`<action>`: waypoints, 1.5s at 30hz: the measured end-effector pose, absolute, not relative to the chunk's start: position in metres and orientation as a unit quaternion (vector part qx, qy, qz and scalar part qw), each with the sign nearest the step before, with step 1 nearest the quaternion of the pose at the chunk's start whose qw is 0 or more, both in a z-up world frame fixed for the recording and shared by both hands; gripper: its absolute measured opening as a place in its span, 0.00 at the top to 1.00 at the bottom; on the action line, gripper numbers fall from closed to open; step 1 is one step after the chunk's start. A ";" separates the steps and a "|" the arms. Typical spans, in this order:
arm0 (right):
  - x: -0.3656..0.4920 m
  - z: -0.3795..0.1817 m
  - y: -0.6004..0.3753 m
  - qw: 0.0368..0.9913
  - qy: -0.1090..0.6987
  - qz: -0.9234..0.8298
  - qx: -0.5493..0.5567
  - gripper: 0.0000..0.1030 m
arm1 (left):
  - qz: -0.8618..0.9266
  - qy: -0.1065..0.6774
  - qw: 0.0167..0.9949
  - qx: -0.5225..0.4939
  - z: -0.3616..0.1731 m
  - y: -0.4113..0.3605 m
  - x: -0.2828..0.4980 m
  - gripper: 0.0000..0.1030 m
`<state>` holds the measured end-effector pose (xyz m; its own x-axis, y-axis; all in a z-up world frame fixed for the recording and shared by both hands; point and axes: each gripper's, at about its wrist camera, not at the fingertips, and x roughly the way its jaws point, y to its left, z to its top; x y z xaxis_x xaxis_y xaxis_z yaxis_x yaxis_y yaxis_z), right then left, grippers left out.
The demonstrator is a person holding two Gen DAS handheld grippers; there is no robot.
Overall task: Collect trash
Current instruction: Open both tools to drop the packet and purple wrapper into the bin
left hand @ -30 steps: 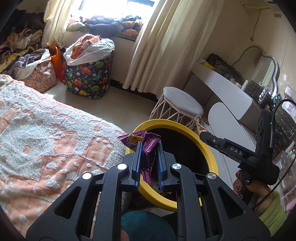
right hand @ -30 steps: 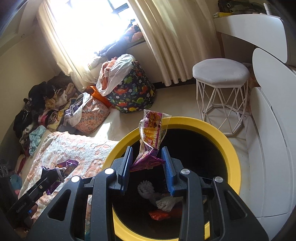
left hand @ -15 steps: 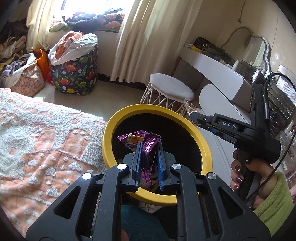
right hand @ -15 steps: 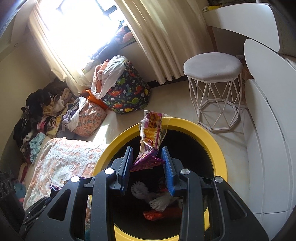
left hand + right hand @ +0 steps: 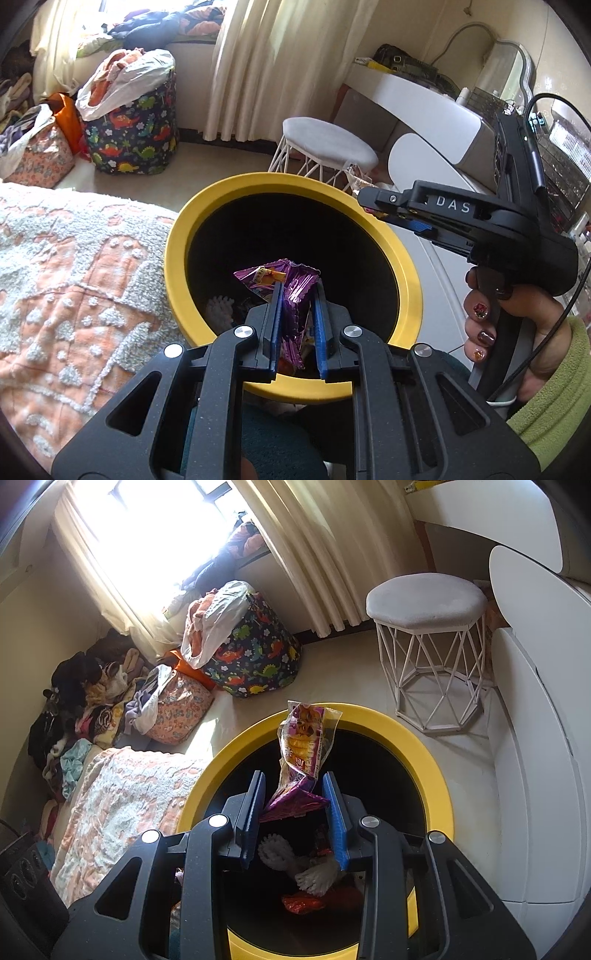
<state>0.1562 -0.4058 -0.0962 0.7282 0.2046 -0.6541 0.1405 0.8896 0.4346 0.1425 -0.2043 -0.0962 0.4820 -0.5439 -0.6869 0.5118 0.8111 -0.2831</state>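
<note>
Since a second ago the left claw (image 5: 297,314) has swung from the bin's near edge, beside the bed (image 5: 74,273), to a spot over the bin's dark mouth, while the right claw (image 5: 295,805) has hardly shifted. The left claw is clenched on a purple wrapper (image 5: 286,284), which now hangs inside the ring of the yellow-rimmed bin (image 5: 177,240). The right claw grips a yellow-and-purple snack bag (image 5: 304,746) by its lower end, the bag standing up over the bin's opening. At the bottom of the bin lie white brush-like pieces (image 5: 314,875) and a red wrapper (image 5: 306,901), so part of the collecting looks done. Both held pieces seem ready to drop; letting go is what remains, as far as these views show.
</note>
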 end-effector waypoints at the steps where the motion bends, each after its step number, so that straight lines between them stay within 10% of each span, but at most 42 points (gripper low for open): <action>1: 0.157 -0.098 -0.406 0.898 0.372 0.018 0.235 0.70 | -0.308 0.408 0.859 -0.019 -0.097 -0.205 0.143 0.91; 29: 0.159 -0.109 -0.408 0.885 0.393 0.017 0.249 0.68 | -0.317 0.439 0.841 0.007 -0.112 -0.236 0.160 0.89; 45: 0.152 -0.100 -0.414 0.886 0.390 0.010 0.253 0.57 | -0.296 0.437 0.849 -0.005 -0.097 -0.223 0.157 0.40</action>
<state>0.1525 -0.4139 -0.0998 0.6960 0.2146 -0.6852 0.1793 0.8721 0.4552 0.1571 -0.2228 -0.0974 0.4433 -0.5070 -0.7392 0.4986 0.8248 -0.2667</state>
